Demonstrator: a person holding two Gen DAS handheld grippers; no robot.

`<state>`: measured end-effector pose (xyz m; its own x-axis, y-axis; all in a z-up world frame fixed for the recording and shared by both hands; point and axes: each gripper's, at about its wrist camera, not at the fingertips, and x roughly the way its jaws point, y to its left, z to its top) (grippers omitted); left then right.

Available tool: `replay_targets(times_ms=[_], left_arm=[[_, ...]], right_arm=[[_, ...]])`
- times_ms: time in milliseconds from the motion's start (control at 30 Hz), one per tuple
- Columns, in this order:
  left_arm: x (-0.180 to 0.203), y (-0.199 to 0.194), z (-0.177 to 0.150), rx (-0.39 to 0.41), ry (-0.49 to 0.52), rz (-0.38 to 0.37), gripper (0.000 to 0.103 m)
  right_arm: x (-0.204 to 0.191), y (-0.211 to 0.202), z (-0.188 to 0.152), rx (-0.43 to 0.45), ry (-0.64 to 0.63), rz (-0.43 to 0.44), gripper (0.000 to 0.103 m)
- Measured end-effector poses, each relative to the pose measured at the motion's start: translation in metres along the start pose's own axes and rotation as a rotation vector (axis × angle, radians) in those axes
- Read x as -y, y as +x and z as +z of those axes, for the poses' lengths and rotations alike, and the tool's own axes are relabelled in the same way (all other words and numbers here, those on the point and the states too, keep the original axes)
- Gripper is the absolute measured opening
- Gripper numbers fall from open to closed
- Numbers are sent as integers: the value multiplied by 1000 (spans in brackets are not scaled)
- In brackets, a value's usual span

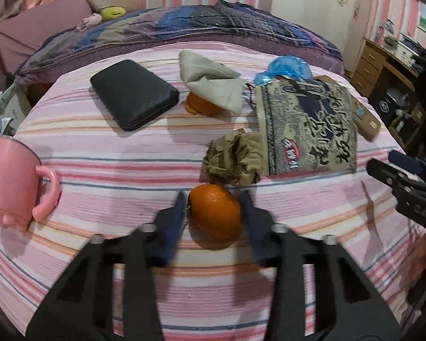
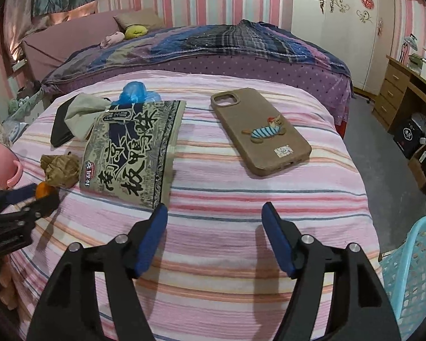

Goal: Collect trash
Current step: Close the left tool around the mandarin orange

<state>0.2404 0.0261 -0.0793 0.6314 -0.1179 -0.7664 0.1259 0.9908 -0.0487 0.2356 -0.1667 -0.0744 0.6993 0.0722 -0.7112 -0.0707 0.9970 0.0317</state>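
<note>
An orange (image 1: 215,213) lies on the striped bedspread (image 1: 127,170), and my left gripper (image 1: 214,199) is shut on it, one blue finger against each side. It shows again at the far left of the right wrist view, the orange (image 2: 42,189) between the left gripper's (image 2: 38,196) fingers. Just beyond it sit crumpled brown paper (image 1: 235,159) and a printed snack bag (image 1: 306,130). My right gripper (image 2: 215,213) stands open above bare bedspread, nothing between its fingers, close to the snack bag's (image 2: 136,147) near corner.
A black case (image 1: 133,96), a beige cloth (image 1: 213,79) over a second orange (image 1: 200,103), and a blue plastic bag (image 1: 286,68) lie farther back. A pink cup (image 1: 11,182) stands left, a brown phone case (image 2: 261,130) right. A light-blue basket (image 2: 411,270) stands off the bed's right edge.
</note>
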Motion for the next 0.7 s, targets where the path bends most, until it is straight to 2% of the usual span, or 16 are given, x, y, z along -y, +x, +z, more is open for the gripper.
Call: replay_targets(times_ms=[167,300,400,467,633,667,700], left_arm=[[-12,-14,1,19,14,23,32],[-33,-22,3,41,-35,48,32],[-45,-17,4,47,-66,125,32],[-49,-15,5,45,-76,148,32],[-56,-16,9,66,-113,152,32],[-56,-16,9,67,-117,151,32],[-57,-17,10,69,-120,151,32]], right_arm=[[0,15,9,10,-25,28,69],[-4,19,16,15,-22,57,69],[-6,29,24,-1,-26,81,69],[-6,35,28,-13,-28,88,69],[-7,52,35,-47,-62,144,69],[-9,53,33,-56,-87,143,67],[-8,54,34,-55,-86,144,57]])
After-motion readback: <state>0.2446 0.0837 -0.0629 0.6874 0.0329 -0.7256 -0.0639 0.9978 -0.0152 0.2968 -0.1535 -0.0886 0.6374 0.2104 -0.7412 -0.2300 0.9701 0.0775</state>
